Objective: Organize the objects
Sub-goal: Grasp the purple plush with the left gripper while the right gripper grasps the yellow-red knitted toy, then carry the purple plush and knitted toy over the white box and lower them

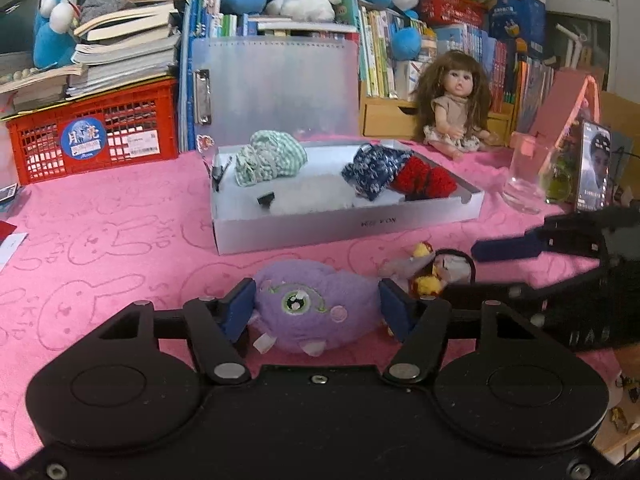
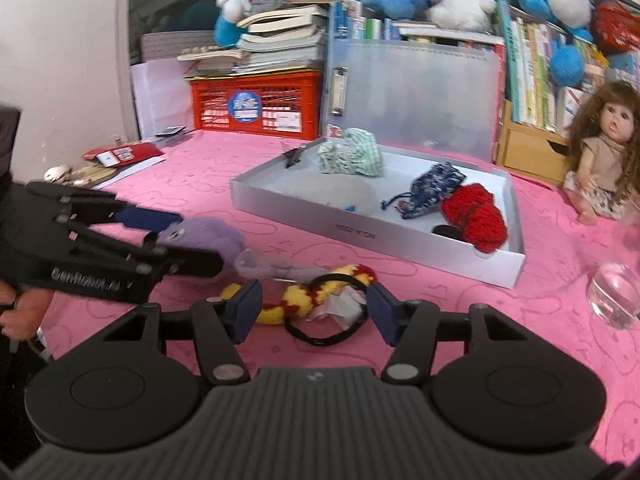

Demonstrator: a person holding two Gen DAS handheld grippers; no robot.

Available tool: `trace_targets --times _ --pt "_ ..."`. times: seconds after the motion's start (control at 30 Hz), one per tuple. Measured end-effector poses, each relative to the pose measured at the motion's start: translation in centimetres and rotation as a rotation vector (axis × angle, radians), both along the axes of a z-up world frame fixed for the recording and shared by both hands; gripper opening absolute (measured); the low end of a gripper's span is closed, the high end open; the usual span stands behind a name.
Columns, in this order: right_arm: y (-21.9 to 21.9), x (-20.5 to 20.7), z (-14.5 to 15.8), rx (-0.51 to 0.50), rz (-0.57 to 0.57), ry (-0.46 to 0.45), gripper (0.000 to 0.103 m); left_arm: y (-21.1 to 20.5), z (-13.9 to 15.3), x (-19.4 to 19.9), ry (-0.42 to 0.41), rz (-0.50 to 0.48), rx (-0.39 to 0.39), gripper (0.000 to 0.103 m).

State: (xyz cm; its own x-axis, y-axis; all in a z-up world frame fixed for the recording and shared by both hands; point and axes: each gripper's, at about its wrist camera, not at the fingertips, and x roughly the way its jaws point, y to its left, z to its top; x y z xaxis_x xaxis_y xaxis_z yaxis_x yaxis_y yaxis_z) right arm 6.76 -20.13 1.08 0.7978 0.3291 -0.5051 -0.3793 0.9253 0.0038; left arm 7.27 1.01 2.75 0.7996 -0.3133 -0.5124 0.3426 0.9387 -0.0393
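A purple plush toy (image 1: 312, 304) lies on the pink cloth between the pads of my left gripper (image 1: 318, 310), which touch both its sides. The right wrist view shows that left gripper (image 2: 196, 240) from the side, closed around the plush (image 2: 208, 236). A yellow and red soft toy (image 2: 304, 300) tangled with a black hair band (image 2: 320, 340) sits between the pads of my right gripper (image 2: 314, 312), which touch it on both sides. In the left wrist view my right gripper (image 1: 462, 271) straddles this toy (image 1: 428, 280). The open white box (image 1: 348, 224) behind holds green, blue and red fabric items.
A glass (image 1: 524, 184) and a propped phone (image 1: 594, 168) stand right of the box, with a doll (image 1: 456, 100) sitting behind. A red crate (image 1: 92, 136) under stacked books is at the back left. Books and plush toys line the back. A person's hand (image 2: 16, 312) grips the left tool.
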Motion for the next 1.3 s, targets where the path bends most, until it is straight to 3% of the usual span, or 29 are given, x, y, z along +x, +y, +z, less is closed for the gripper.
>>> trace_targets --times 0.17,0.73,0.77,0.8,0.87,1.3 --pt "1.3 0.1 -0.4 -0.027 0.038 0.021 0.047 0.6 0.7 0.1 -0.012 0.013 -0.017 0.064" --pt "2.4 3.0 -1.4 0.003 -0.026 0.098 0.048 1.4 0.5 0.1 0.003 0.035 -0.037 0.065" --pt "2.3 3.1 -1.5 0.013 -0.03 0.102 0.043 1.4 0.5 0.1 0.003 0.036 -0.036 0.065" --pt "2.1 3.1 -1.5 0.021 -0.036 0.105 0.032 1.4 0.5 0.1 0.003 0.036 -0.036 0.065" --pt "2.0 3.0 -1.4 0.018 -0.049 0.105 0.025 1.4 0.5 0.1 0.003 0.038 -0.038 0.065" --pt "-0.5 1.5 2.2 0.077 -0.094 0.013 0.023 1.4 1.5 0.8 -0.005 0.053 -0.058 0.065"
